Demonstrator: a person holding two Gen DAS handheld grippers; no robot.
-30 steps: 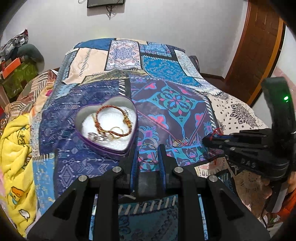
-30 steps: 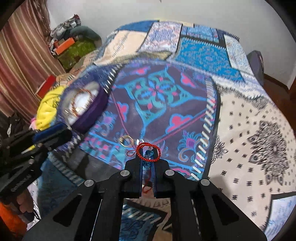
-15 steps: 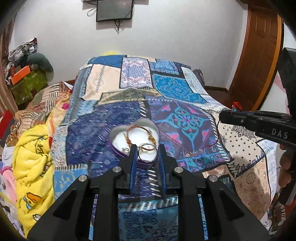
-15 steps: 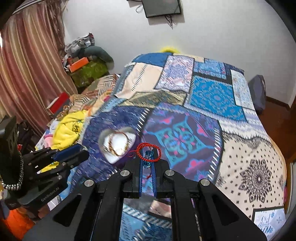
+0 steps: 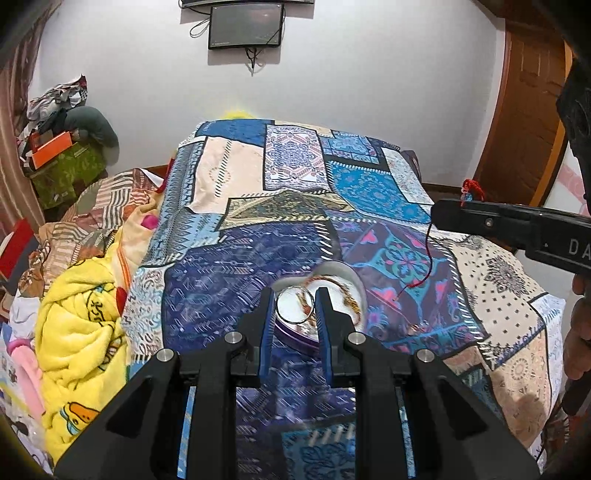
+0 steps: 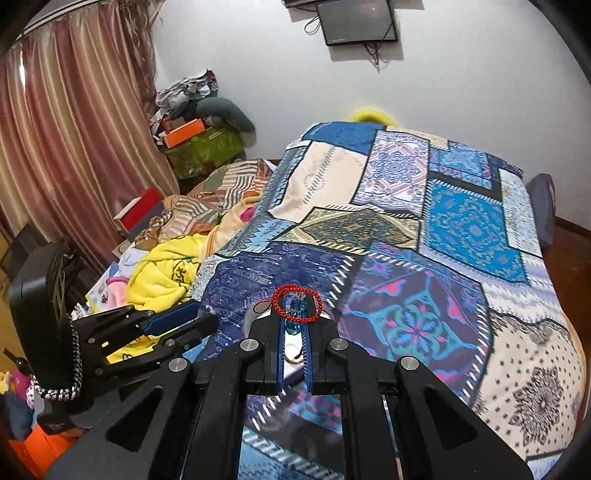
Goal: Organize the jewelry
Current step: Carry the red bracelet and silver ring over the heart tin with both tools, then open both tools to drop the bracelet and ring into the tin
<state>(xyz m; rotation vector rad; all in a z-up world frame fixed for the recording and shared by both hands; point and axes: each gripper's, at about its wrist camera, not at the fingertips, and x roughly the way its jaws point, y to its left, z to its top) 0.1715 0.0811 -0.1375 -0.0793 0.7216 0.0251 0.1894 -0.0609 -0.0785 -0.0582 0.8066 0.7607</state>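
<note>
My left gripper (image 5: 295, 303) is shut on a thin silver bangle (image 5: 295, 305) and holds it in the air above the purple heart-shaped tin (image 5: 295, 336), which lies on the bed with a gold-and-red bracelet (image 5: 347, 293) inside. My right gripper (image 6: 294, 318) is shut on a red cord bracelet (image 6: 297, 303) with a blue bead (image 6: 294, 320), also raised above the bed. The right gripper also shows in the left wrist view (image 5: 448, 214), with the red cord's tail hanging from it. The left gripper also shows in the right wrist view (image 6: 205, 318). The tin is mostly hidden behind my right fingers.
The bed carries a blue patchwork bedspread (image 5: 295, 192). A yellow blanket (image 5: 81, 325) and crumpled clothes lie at its left side. Boxes and clutter (image 5: 59, 155) stand in the far left corner. A wooden door (image 5: 524, 110) is on the right, a wall screen (image 5: 245, 24) behind.
Both grippers have risen well above the bed with their jewelry still held. The heart tin now looks smaller and sits right behind the left fingertips.
</note>
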